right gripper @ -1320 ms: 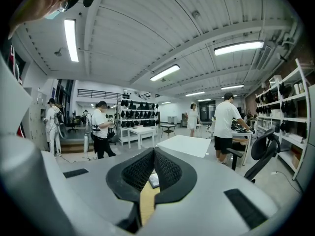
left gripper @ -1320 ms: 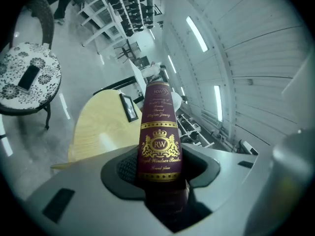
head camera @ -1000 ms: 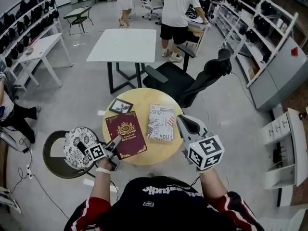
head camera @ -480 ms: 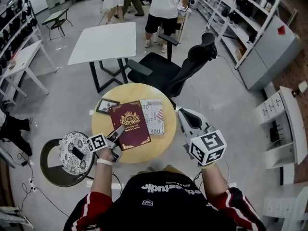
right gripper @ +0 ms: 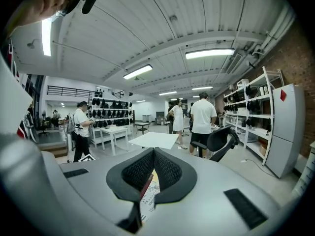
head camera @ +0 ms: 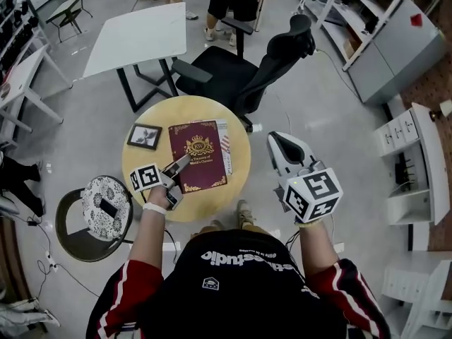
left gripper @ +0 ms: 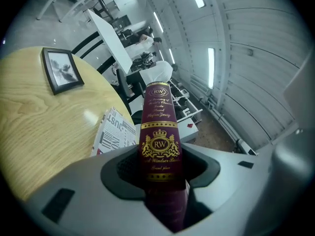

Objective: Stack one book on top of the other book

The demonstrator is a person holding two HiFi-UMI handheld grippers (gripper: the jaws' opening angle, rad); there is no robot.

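- Your left gripper (head camera: 180, 167) clamps the maroon book (head camera: 198, 155) by its near corner, over the newsprint book (head camera: 225, 143).
- Your right gripper (head camera: 277, 141) is closed and empty, beyond the right edge of the table (head camera: 212, 203).
- A picture frame (head camera: 144, 135) lies near the books' left side.

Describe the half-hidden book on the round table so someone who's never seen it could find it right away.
Start at the round wooden table beside the black office chair. Over it is a maroon book with a gold crest, right of a small black picture frame. The hidden book peeks out along the maroon one's right edge: white, covered in black newsprint lettering.
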